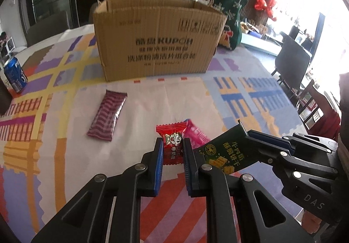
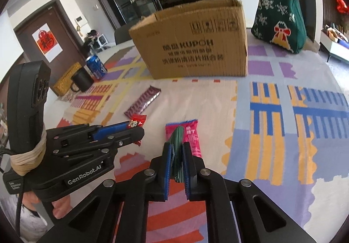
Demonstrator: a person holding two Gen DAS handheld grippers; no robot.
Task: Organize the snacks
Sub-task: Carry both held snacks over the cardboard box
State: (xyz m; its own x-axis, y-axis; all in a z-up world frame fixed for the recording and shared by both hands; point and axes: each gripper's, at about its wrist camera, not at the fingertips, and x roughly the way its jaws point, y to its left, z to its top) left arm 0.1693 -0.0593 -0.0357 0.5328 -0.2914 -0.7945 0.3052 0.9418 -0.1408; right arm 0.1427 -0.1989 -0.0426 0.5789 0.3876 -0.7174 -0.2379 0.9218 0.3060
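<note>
My left gripper (image 1: 173, 145) is shut on a small red candy packet (image 1: 172, 142), held just above the tablecloth; it also shows in the right wrist view (image 2: 136, 123). My right gripper (image 2: 177, 147) is shut on a dark green biscuit packet (image 2: 177, 155), seen in the left wrist view (image 1: 224, 151) too. A pink snack packet (image 2: 193, 137) lies on the cloth under and beyond the green one. A purple striped bar (image 1: 106, 115) lies to the left. An open cardboard box (image 1: 157, 38) stands at the back of the table.
A blue soda can (image 1: 14, 74) and a black mug (image 2: 81, 79) stand at the table's left edge. A green knitted bag (image 2: 281, 14) stands right of the box. Dark chairs (image 1: 292, 62) are beyond the right edge. The patterned tablecloth (image 2: 272, 125) covers the table.
</note>
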